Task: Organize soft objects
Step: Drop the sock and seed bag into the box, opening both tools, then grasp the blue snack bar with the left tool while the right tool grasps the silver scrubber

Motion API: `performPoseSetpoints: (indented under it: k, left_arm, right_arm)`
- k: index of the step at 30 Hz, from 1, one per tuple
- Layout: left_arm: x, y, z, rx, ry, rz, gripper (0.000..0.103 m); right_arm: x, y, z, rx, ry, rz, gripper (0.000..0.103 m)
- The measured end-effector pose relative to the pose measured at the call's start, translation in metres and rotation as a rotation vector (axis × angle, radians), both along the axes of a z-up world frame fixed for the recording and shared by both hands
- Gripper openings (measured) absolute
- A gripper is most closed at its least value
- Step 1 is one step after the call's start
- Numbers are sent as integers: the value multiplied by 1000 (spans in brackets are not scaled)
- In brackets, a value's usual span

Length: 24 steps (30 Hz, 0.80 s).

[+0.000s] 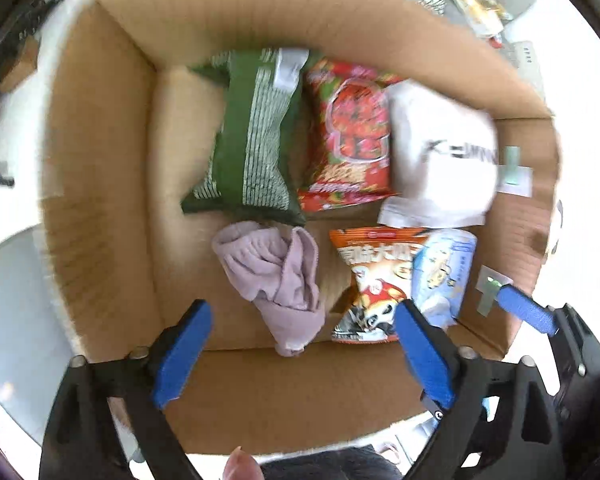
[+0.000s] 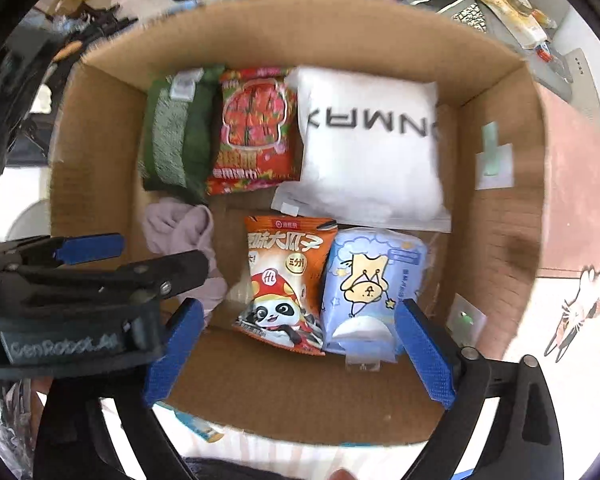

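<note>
From the left wrist, the left gripper (image 1: pixel 302 344) hangs spread and empty above the crumpled lilac cloth (image 1: pixel 278 280), lying loose in the brown cardboard box (image 1: pixel 100 152) beside the packed snacks. From the right wrist, the right gripper (image 2: pixel 296 350) gapes unloaded over the orange panda snack bag (image 2: pixel 286 284) and pale blue tissue pack (image 2: pixel 370 284), likely sat side by side to save room.

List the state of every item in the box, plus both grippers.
Cardboard box: open.
Green bag: lying flat.
Red snack bag: sealed, flat.
White pouch: flat.
Purple cloth: crumpled.
Orange snack bag: sealed.
Blue tissue pack: sealed.
Left gripper: open, empty.
Right gripper: open, empty.
</note>
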State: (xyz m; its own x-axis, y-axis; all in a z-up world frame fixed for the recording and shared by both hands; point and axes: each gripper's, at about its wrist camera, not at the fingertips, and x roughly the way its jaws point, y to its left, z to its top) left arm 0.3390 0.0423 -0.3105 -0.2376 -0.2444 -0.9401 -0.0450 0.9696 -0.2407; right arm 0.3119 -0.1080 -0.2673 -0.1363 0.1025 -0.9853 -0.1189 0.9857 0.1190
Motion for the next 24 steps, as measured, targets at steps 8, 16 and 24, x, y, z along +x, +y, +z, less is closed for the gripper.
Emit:
performPoseSetpoints:
  k: [8,16,24]
  left_arm:
    - [-22,-3,74,70,-208,5,102]
    - [-48,2,118,134,-339,45,102]
    - [-72,6,149,165,-421,72,102]
  right_arm:
    - [-12,-6,52,-8,-115,-35,103]
    - [-39,-7,87,-6,-225,-43,103]
    - [-70,-8,122,72,-351,-54,103]
